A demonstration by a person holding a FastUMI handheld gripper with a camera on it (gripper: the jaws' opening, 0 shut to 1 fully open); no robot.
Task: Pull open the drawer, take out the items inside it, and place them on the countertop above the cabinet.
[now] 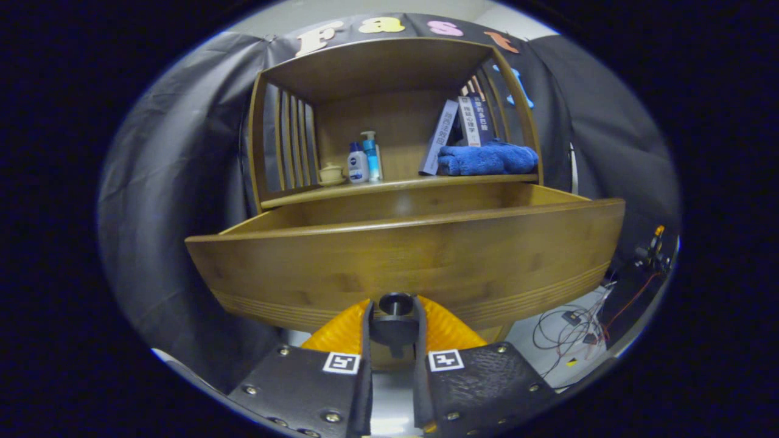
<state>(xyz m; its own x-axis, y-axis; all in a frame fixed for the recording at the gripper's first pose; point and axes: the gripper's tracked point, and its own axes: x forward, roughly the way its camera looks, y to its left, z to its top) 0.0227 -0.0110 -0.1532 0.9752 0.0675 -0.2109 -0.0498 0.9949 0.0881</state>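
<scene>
We have the gripper (394,313) closed on the drawer's knob (395,304), its 2 fingers pinching it from either side so a pull carries the drawer (414,255) outward. The drawer stands well out from the cabinet (389,67); its inside is hidden behind its front panel. Above, the countertop (401,184) has bare room between the bottles (365,161) and the blue towel (487,158).

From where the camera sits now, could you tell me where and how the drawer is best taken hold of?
By the dark round knob low on the middle of the drawer front, approached straight from the front. It juts out on a narrow neck, so fingers can close behind the head. The claw already sits this way, a finger pressed on each side of the knob, and the drawer stands pulled out.
</scene>
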